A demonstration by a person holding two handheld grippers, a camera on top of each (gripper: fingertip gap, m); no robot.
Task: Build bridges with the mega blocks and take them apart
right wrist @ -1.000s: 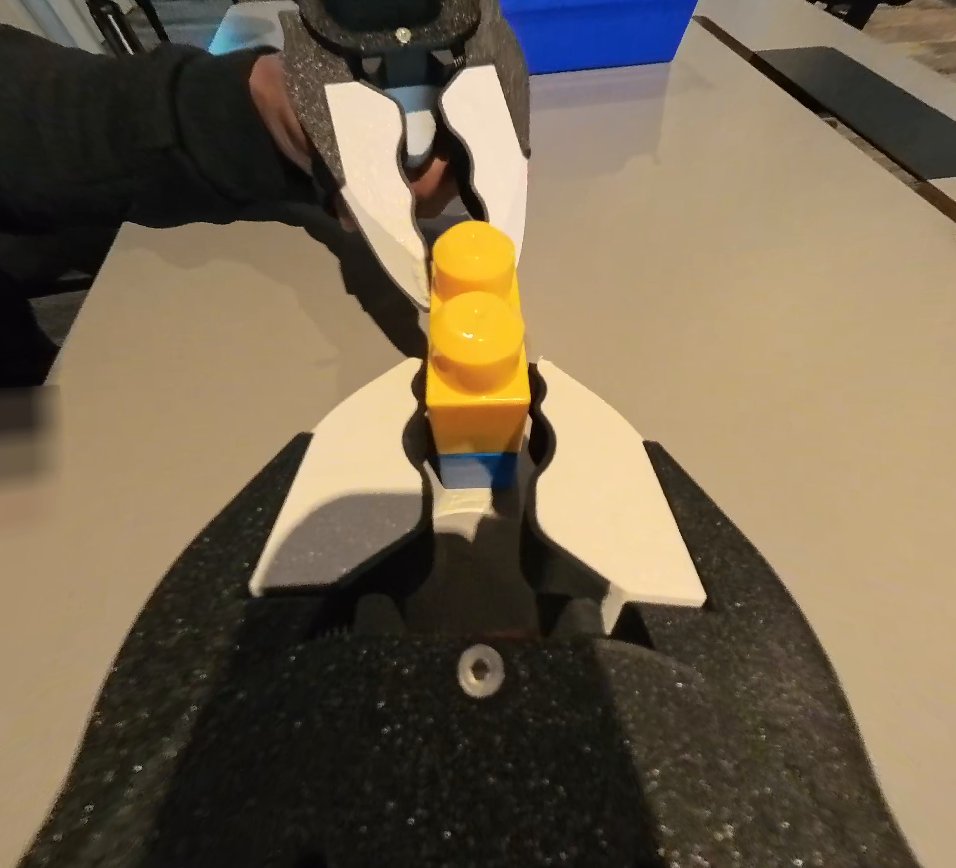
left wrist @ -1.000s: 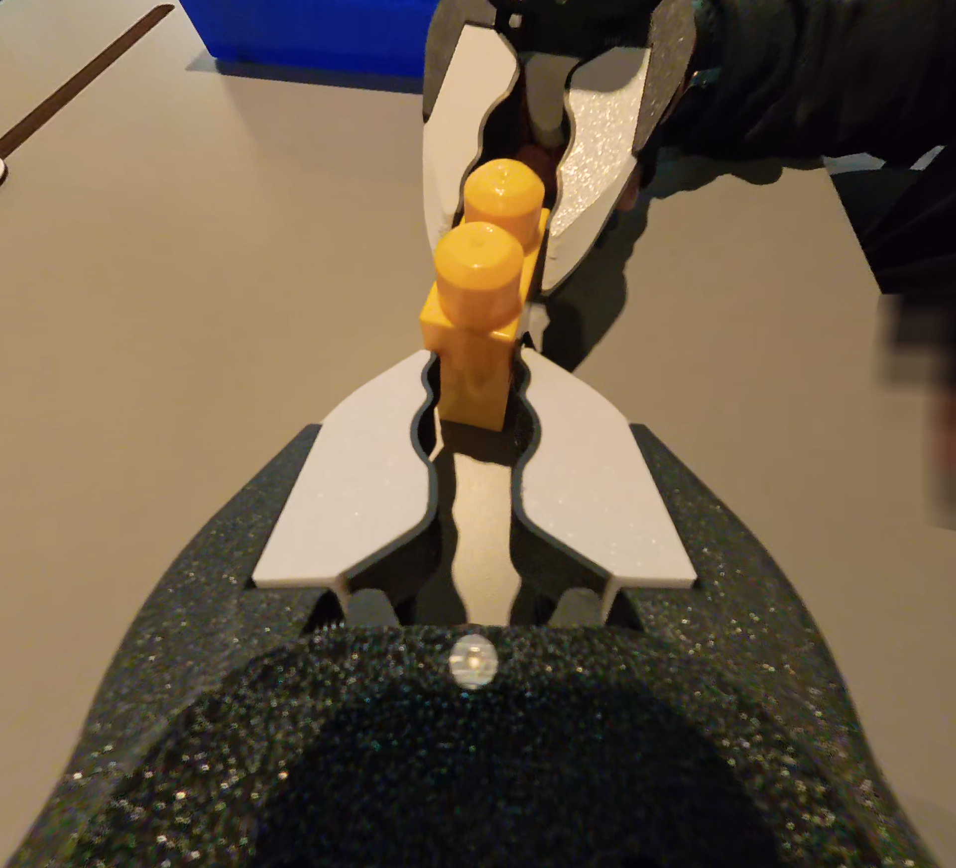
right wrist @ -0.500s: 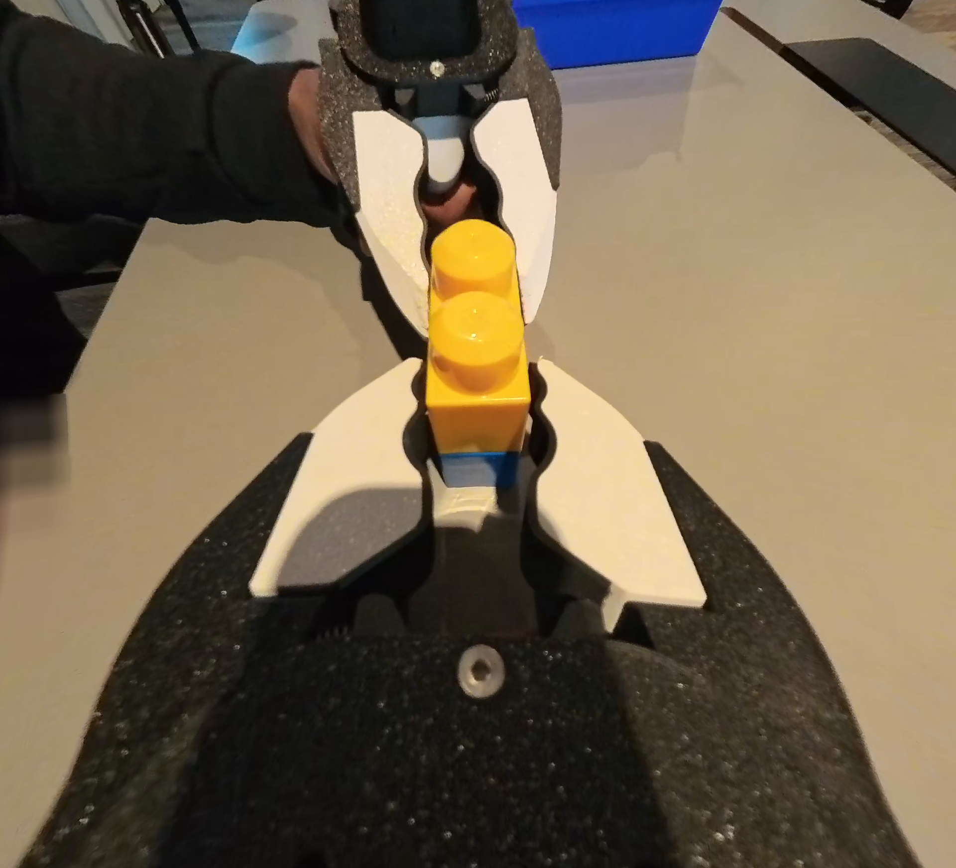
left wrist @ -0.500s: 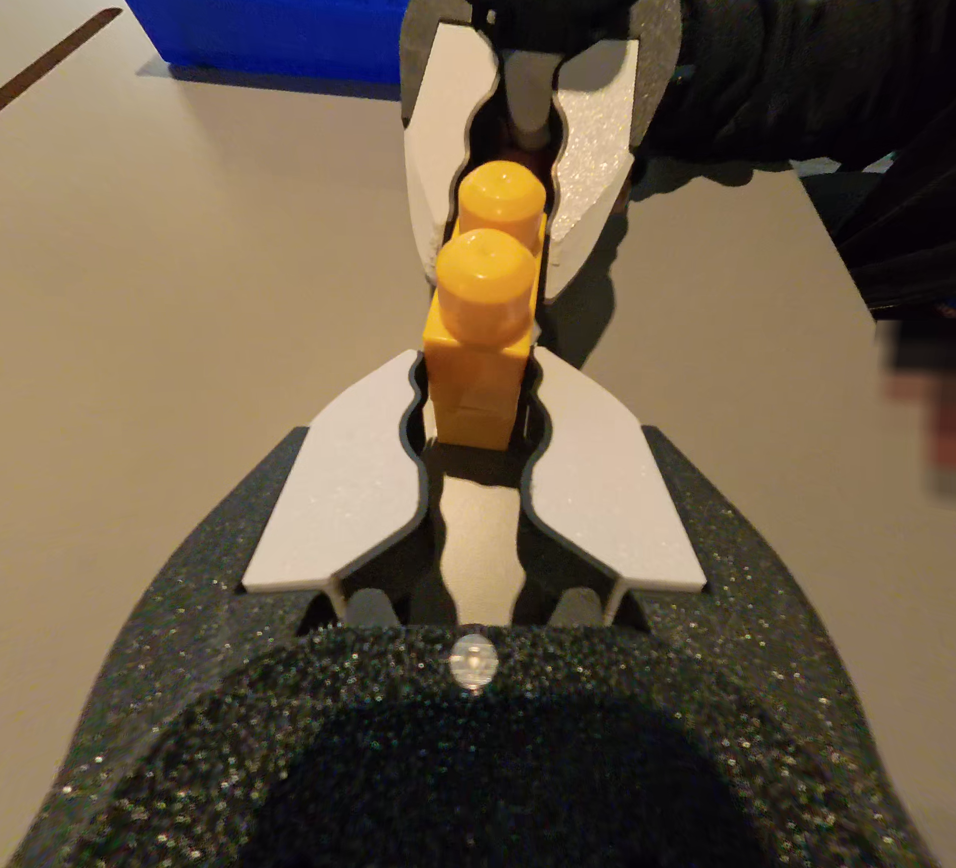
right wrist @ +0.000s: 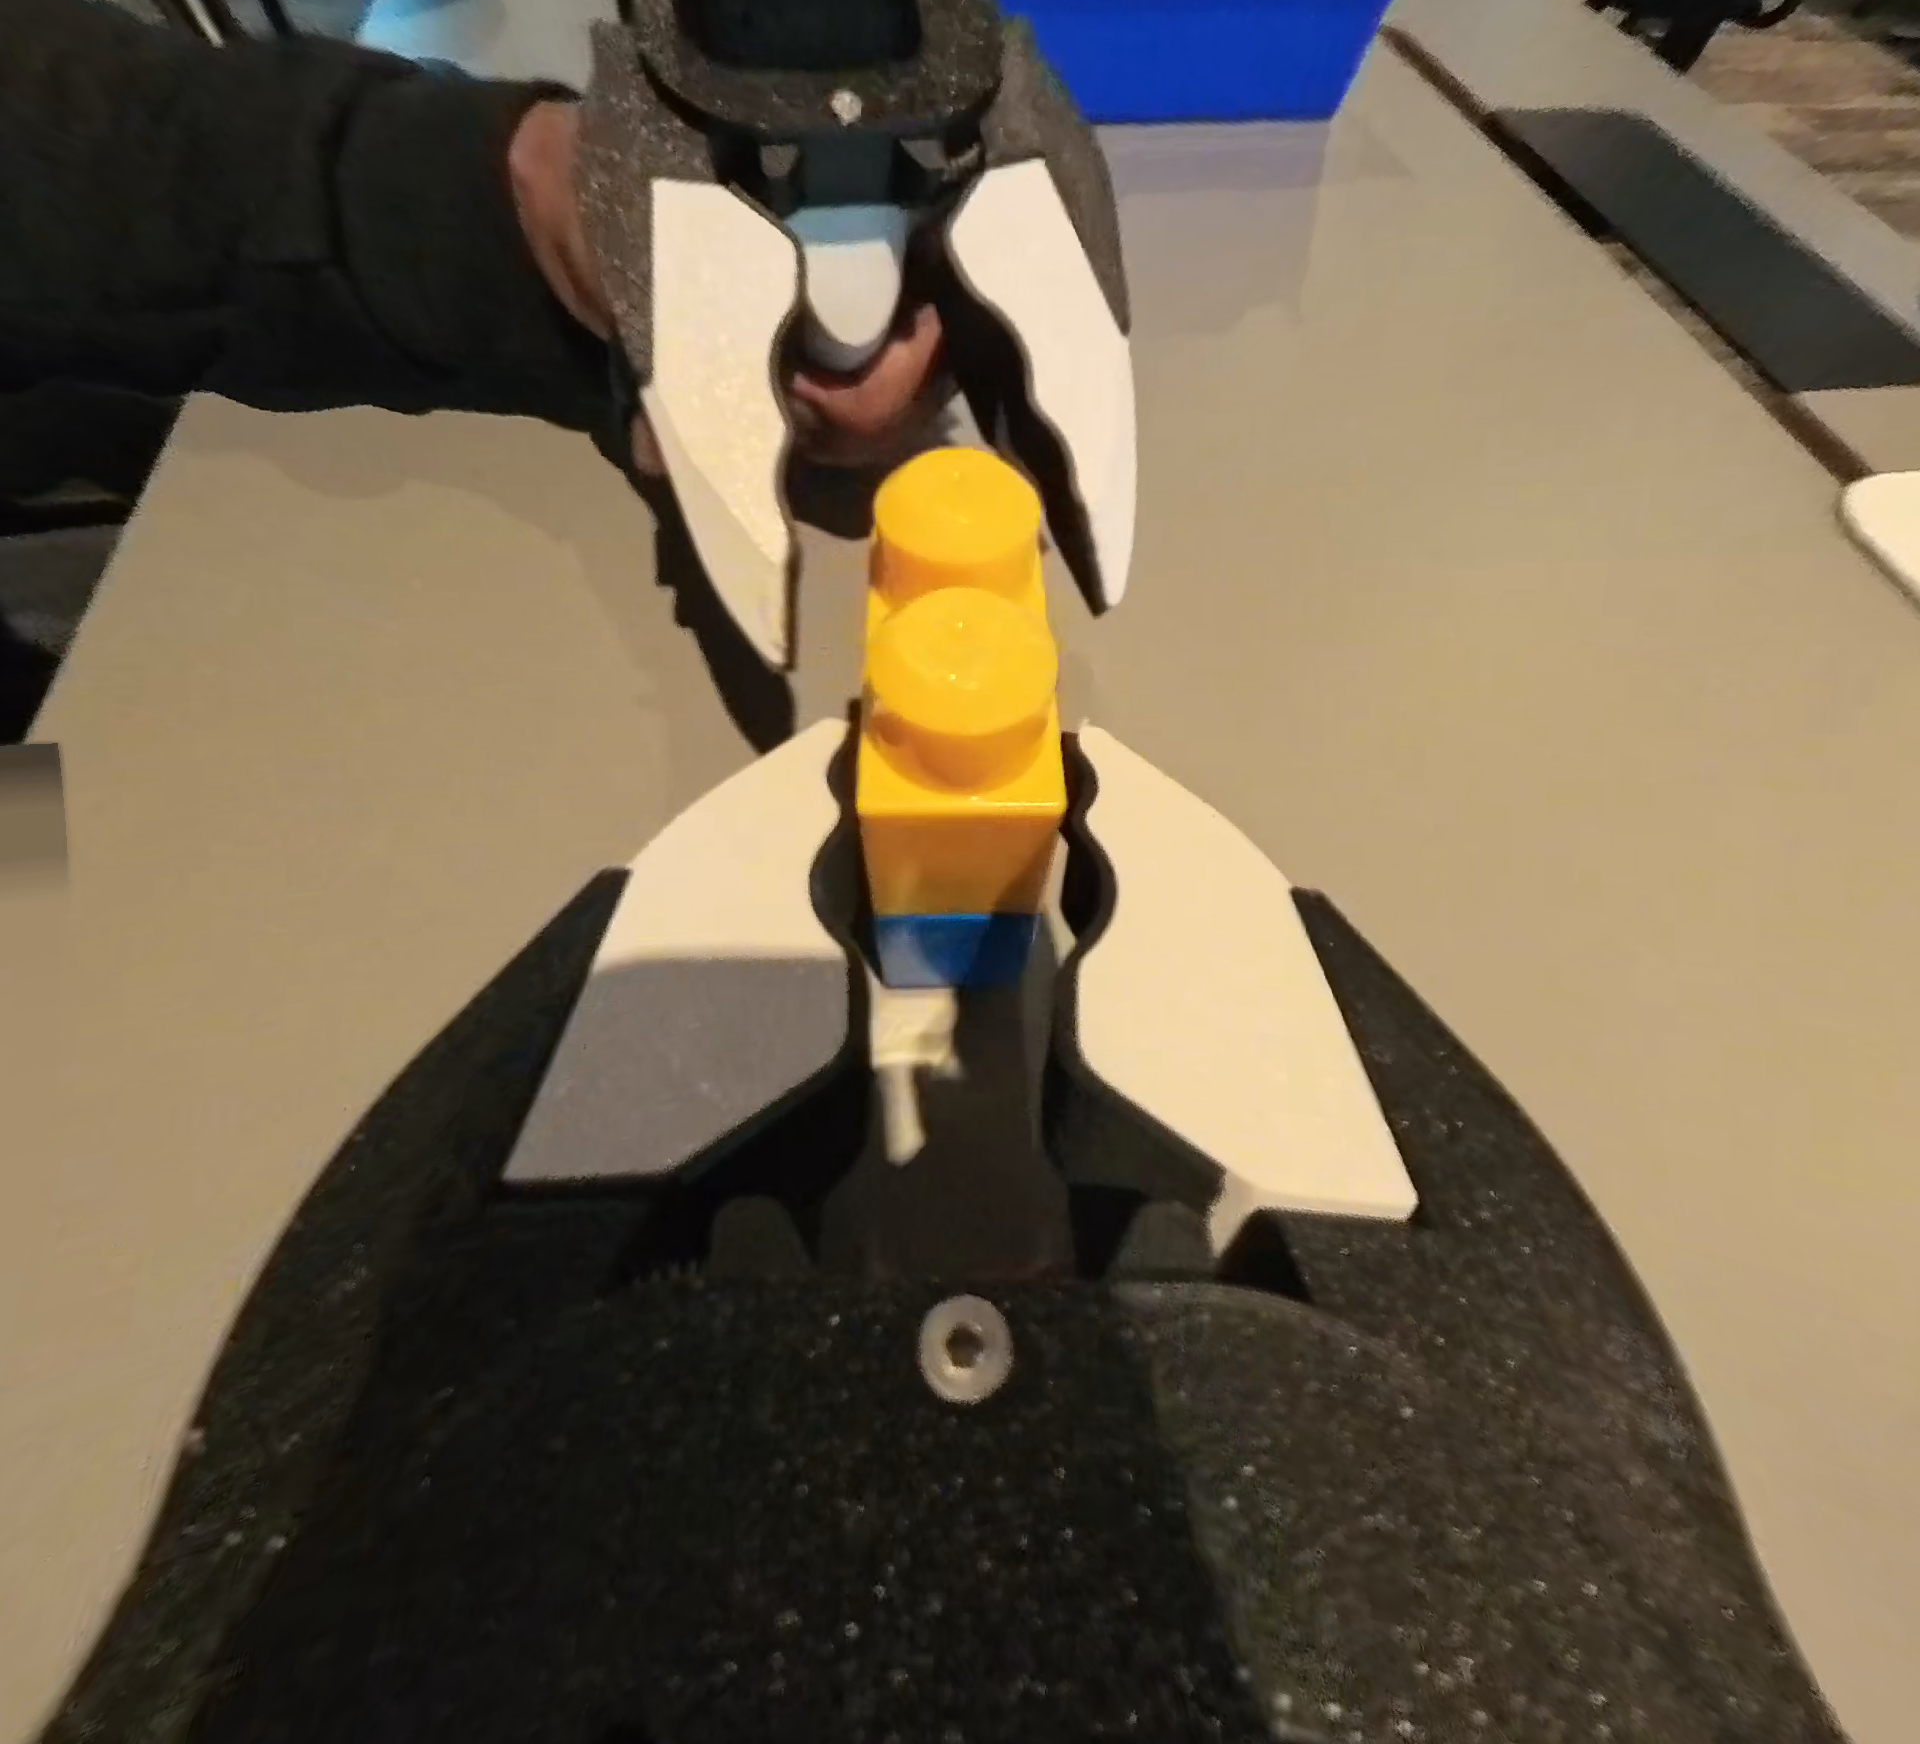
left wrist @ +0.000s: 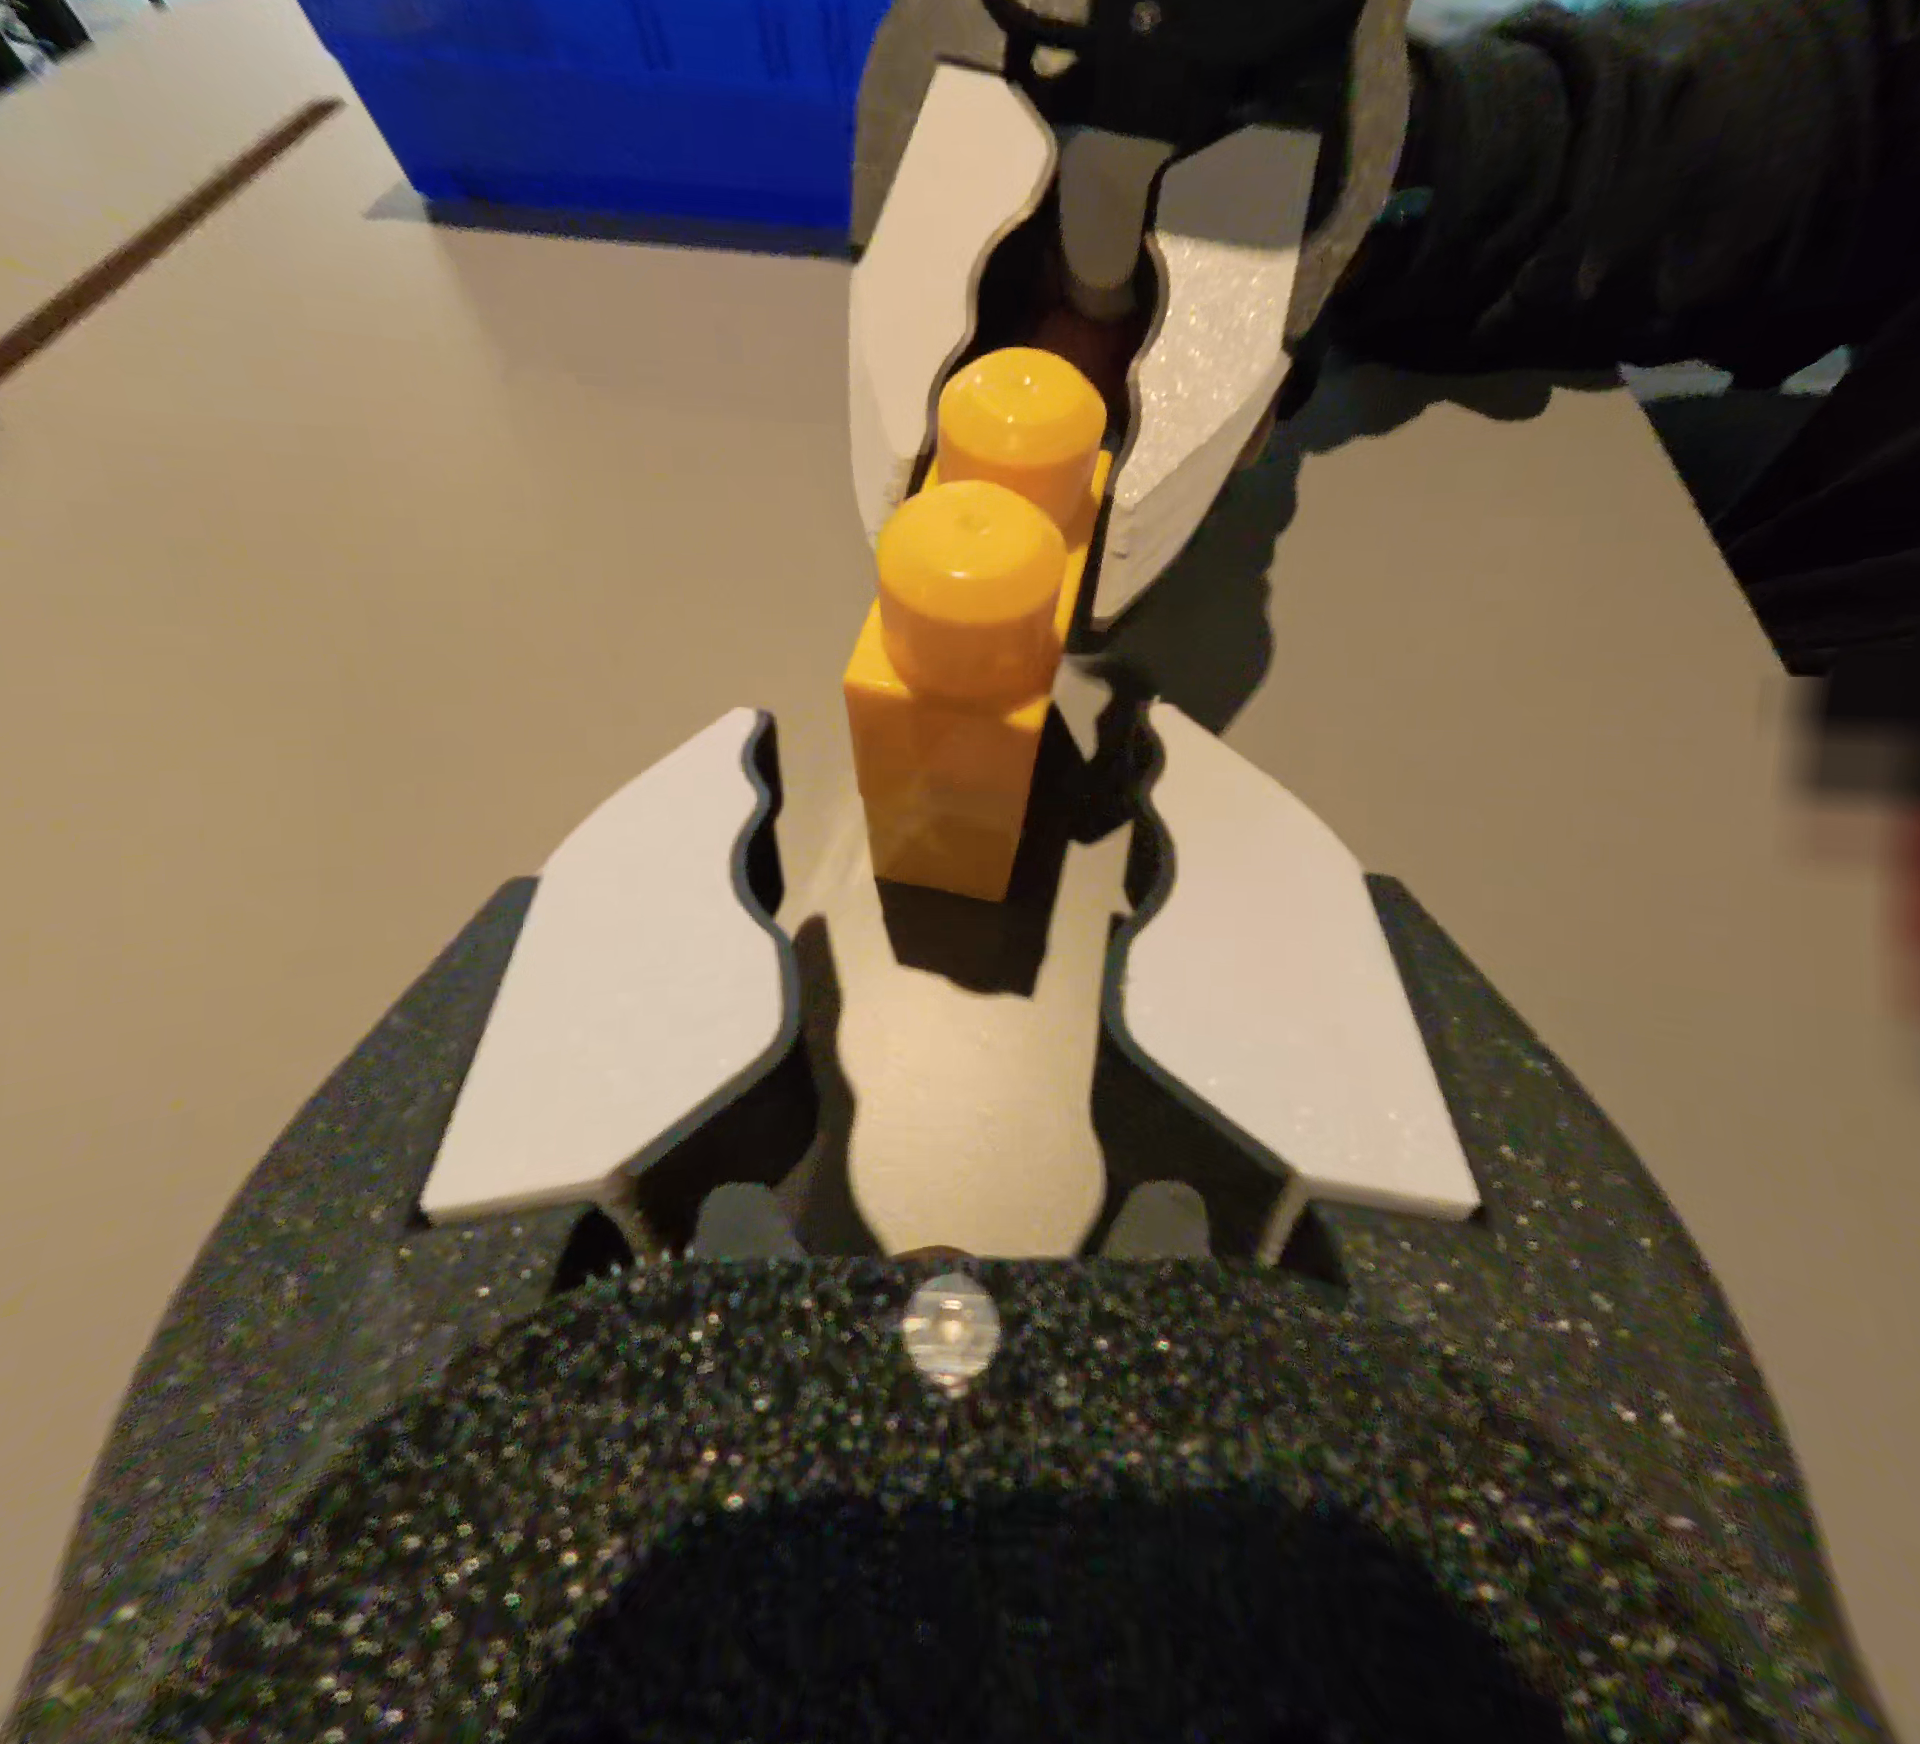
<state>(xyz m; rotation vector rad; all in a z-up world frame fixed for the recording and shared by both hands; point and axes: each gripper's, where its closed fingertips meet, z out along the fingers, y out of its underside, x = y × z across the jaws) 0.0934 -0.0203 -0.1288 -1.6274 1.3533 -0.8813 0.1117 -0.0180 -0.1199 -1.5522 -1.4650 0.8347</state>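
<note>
The yellow block sits on a blue block at bench centre, pinched by the right gripper. The left gripper, at 12 o'clock from it, now has its jaws spread; a second ago they clamped the block. No bridge stands; most work remains.

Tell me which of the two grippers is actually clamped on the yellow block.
The right gripper: its fingers press both sides of the yellow block. The left gripper stands spread, with gaps on both sides.

Beige table; blue bin at far edge.
</note>
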